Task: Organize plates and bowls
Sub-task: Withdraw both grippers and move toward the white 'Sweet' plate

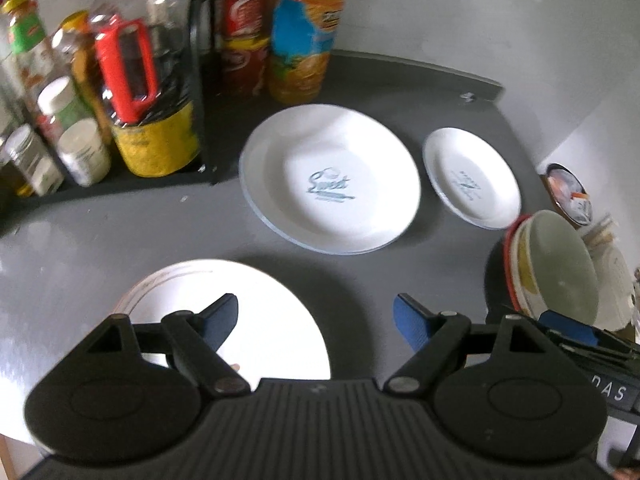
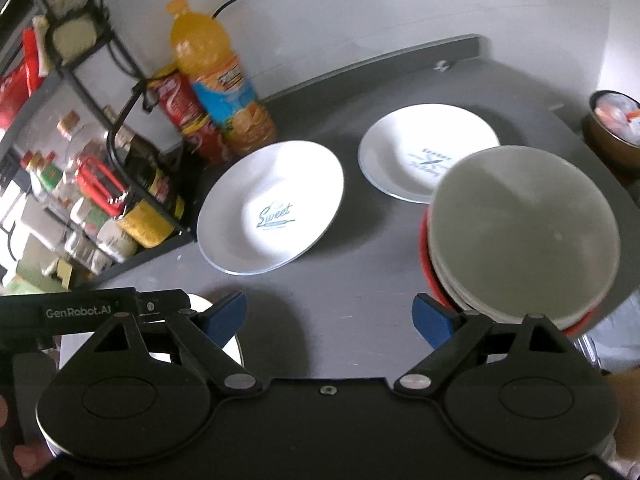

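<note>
A large white plate [image 1: 332, 178] [image 2: 272, 206] printed "Sweet" lies mid-counter, with a smaller white plate [image 1: 472, 178] [image 2: 416, 148] to its right. Another white plate [image 1: 260, 320] sits near the front edge, partly under my open left gripper [image 1: 316, 322], whose left fingertip is over it. A stack of bowls [image 1: 556, 268] [image 2: 524, 232], grey-white on top and red at the bottom, stands at the right. My right gripper [image 2: 330, 318] hangs open above bare counter, its right finger [image 2: 434, 322] close beside the bowl stack. Neither gripper holds anything.
A black rack [image 1: 120, 184] [image 2: 132, 196] of bottles and jars fills the left. An orange juice bottle [image 1: 308, 32] [image 2: 216, 76] and red snack cans [image 1: 244, 28] [image 2: 184, 116] stand at the back. A bowl of food [image 1: 568, 196] [image 2: 616, 120] sits at the far right.
</note>
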